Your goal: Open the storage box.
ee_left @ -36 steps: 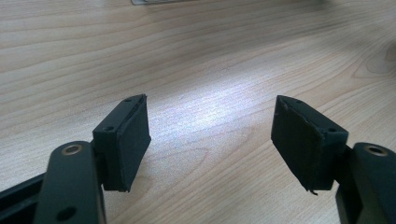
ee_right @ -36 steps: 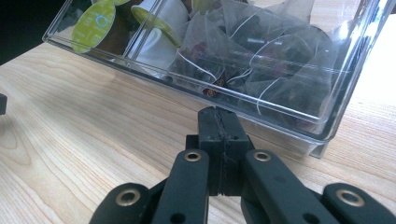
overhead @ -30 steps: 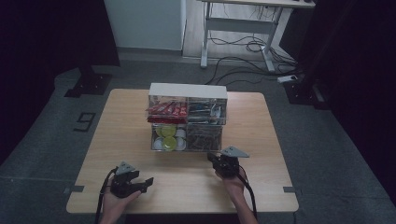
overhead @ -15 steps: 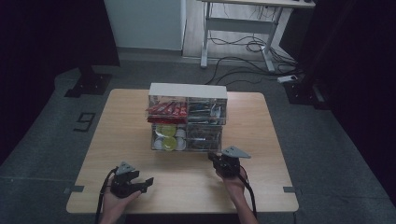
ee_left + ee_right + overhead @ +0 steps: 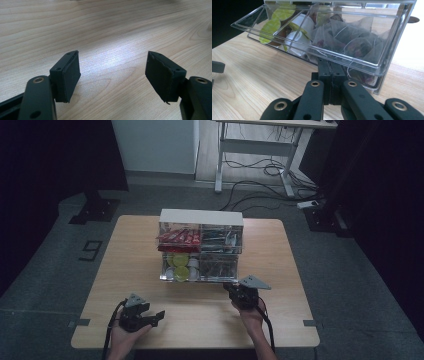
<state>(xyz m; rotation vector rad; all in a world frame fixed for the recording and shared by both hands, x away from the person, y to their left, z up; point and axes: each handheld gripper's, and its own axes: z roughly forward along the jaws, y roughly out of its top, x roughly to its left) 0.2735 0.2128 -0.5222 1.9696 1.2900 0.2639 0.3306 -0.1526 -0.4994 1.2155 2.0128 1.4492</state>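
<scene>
Wooden table point(image 5: 125, 265), right gripper point(image 5: 331, 75) fingers point(image 5: 338, 75) together beneath clear drawer point(image 5: 372, 63).

Your high view looks forward and down over the whole desk point(image 5: 150, 265). Each tongs-mounted view sits close above the desktop; right and high views share the clear organizer point(image 5: 352, 50).

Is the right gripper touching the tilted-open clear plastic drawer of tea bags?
Touching. The right gripper view shows the right gripper, shut, its tips pressed under the clear plastic drawer front edge.

Clear drawer point(image 5: 352, 60); yellow-green capsule lids point(image 5: 270, 27)
</scene>
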